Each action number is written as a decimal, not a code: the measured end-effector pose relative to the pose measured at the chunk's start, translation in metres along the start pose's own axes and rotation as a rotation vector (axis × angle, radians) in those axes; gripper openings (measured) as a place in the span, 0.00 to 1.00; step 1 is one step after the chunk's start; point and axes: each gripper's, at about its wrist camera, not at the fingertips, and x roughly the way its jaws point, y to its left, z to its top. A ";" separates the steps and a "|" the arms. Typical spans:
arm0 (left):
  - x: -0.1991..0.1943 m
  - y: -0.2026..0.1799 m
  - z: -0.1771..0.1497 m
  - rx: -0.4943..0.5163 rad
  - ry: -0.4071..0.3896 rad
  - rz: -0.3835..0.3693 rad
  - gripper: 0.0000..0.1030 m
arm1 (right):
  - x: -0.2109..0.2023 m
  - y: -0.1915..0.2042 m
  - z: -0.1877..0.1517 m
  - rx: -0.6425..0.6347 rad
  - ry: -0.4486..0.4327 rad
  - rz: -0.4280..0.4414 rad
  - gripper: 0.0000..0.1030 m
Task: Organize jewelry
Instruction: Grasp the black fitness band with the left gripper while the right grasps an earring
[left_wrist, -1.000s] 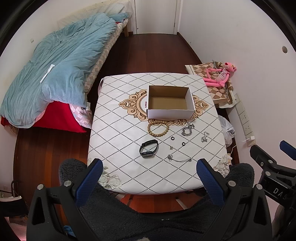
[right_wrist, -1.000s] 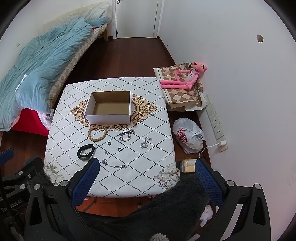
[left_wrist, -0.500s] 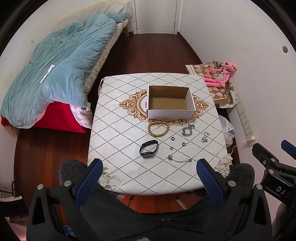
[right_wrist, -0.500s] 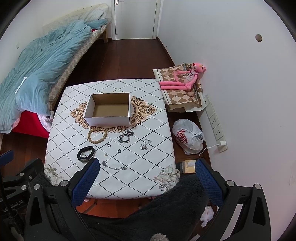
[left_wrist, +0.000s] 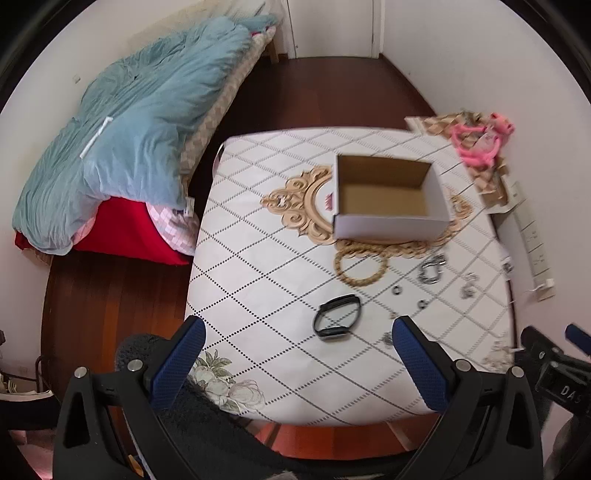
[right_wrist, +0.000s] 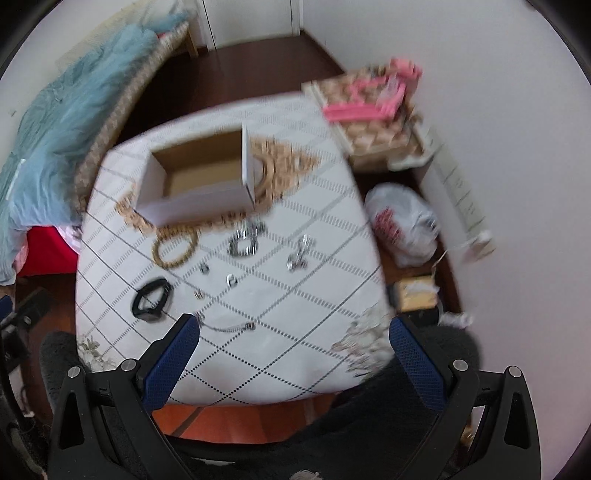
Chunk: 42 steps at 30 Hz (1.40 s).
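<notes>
An open, empty cardboard box (left_wrist: 388, 197) stands on the white diamond-pattern table (left_wrist: 266, 280); it also shows in the right wrist view (right_wrist: 199, 177). In front of it lie a wooden bead bracelet (left_wrist: 361, 266), a black band (left_wrist: 338, 316), a silver chain bracelet (left_wrist: 430, 269), small rings (left_wrist: 397, 290) and a silver charm (left_wrist: 468, 286). A thin chain (right_wrist: 225, 326) lies near the front edge. My left gripper (left_wrist: 297, 354) is open and empty above the near table edge. My right gripper (right_wrist: 293, 349) is open and empty, a little above the table's front right part. The right wrist view is blurred.
A bed with a blue quilt (left_wrist: 136, 122) stands left of the table. A pink plush toy (left_wrist: 480, 142) lies on a patterned mat by the right wall. A white plastic bag (right_wrist: 402, 225) and a power strip (left_wrist: 532, 236) sit on the floor at the right.
Both grippers have moved forward and down toward the table, so the jewelry looks larger. The right one has also tilted. Nothing on the table has moved.
</notes>
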 end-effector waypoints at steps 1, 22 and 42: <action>0.008 -0.001 -0.002 0.002 0.014 0.006 1.00 | 0.015 0.000 -0.002 0.009 0.023 0.014 0.98; 0.120 0.008 -0.035 0.006 0.153 0.122 1.00 | 0.153 0.053 -0.037 -0.072 0.146 0.084 0.21; 0.173 -0.004 -0.017 0.005 0.254 -0.108 0.90 | 0.114 0.018 -0.011 0.047 0.031 0.161 0.10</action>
